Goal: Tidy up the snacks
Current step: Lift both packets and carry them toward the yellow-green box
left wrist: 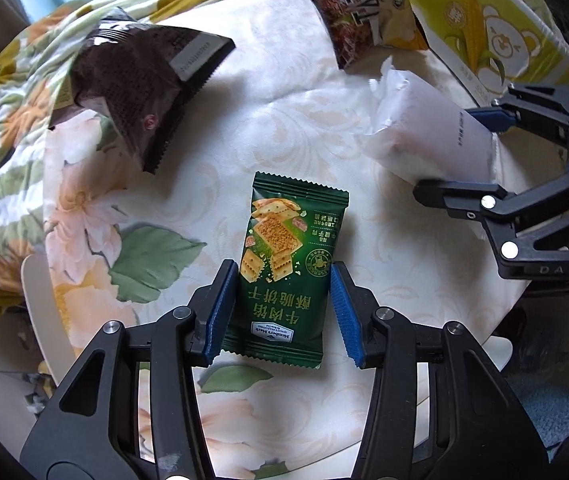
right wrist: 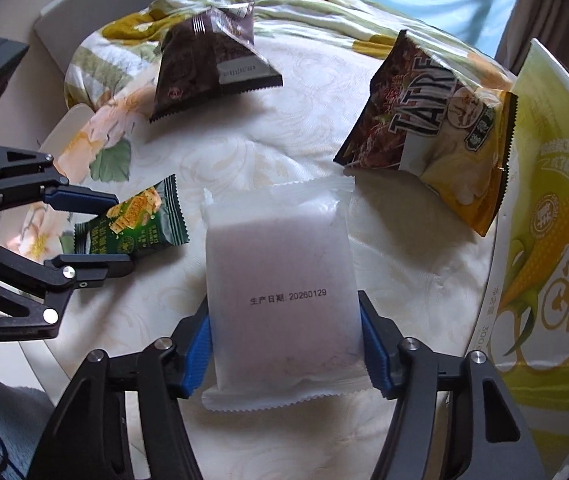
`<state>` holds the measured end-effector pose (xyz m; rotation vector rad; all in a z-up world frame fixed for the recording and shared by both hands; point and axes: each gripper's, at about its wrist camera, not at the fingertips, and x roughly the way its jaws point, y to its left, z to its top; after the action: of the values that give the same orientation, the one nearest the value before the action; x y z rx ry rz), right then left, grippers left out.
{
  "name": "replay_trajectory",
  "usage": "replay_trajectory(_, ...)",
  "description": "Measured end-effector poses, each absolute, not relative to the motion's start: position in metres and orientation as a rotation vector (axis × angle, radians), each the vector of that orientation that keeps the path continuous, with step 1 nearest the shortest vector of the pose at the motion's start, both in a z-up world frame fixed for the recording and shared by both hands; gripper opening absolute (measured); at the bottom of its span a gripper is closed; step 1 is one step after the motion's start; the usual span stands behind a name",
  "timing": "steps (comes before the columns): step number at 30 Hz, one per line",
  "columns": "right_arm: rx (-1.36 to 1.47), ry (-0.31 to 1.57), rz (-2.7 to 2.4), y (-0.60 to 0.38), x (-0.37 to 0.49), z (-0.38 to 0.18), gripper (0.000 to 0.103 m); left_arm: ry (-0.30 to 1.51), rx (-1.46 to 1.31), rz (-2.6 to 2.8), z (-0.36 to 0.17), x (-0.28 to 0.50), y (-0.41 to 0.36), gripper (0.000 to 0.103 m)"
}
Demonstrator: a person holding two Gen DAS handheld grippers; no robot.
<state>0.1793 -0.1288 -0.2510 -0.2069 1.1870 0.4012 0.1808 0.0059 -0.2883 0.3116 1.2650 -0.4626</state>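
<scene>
The left gripper [left wrist: 284, 300] pinches a green cracker packet [left wrist: 290, 264]; the right gripper [right wrist: 284, 344] clamps a white pouch [right wrist: 280, 280] on the tablecloth [left wrist: 284, 120].

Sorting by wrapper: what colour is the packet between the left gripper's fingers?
Dark green packet with gold lettering and cracker pictures; clearest in the left wrist view.

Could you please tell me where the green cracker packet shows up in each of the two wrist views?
Left wrist view: the green cracker packet lies at centre, between the left gripper fingers.
Right wrist view: the same packet sits at the left, in the left gripper.
Shared landmark: the white packet, beside it on the floral cloth.
</scene>
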Motion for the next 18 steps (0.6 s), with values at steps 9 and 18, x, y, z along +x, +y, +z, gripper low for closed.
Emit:
replay_trajectory(9, -0.042, 1.067, 0.324, -0.138, 0.171, -0.174, 0.059, 1.149, 0.247, -0.460, -0.220, 0.188, 0.009, 0.043)
replay_trajectory(18, 0.069, 0.887, 0.217, -0.194, 0.161, -0.066, 0.059, 0.979, 0.190, -0.526, -0.121, 0.219, -0.043, 0.043)
